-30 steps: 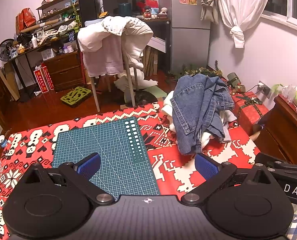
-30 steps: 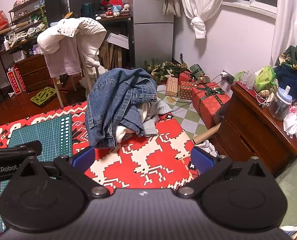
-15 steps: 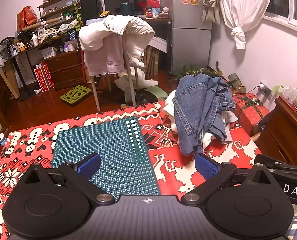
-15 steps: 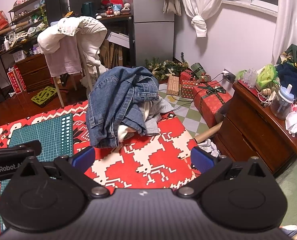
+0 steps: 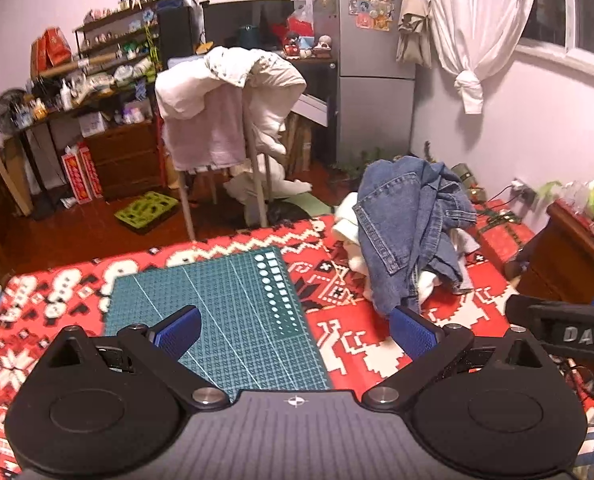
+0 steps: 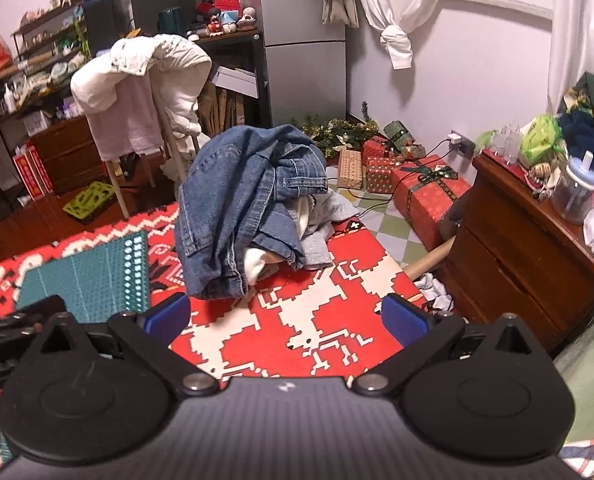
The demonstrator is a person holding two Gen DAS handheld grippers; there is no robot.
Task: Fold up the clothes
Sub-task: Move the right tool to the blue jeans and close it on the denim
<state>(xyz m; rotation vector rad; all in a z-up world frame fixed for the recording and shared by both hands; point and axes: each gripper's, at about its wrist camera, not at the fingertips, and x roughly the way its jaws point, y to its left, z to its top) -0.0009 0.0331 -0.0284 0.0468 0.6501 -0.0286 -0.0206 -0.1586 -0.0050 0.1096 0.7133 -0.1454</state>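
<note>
Denim jeans (image 6: 249, 208) top the clothes pile; take them first. Left gripper (image 5: 293, 332) and right gripper (image 6: 285, 320) are wide and empty.

Left gripper (image 5: 295, 330): its jaws stood wide apart, with nothing between them.
Left fingertips (image 5: 179, 330): two blue pads angled outward, one at either side of the left wrist view; neither touched anything.
Left gripper pose: it was held level and pointed forward.
Right gripper (image 6: 285, 318): its jaws also stood wide apart, with nothing between them.
Right fingertips (image 6: 403, 320): two blue pads, splayed like the left pair and touching nothing.
Right gripper pose: it was held level and pointed forward, just beside the left one.
Cross view: each gripper's black body showed at the edge of the other's camera view.
</note>
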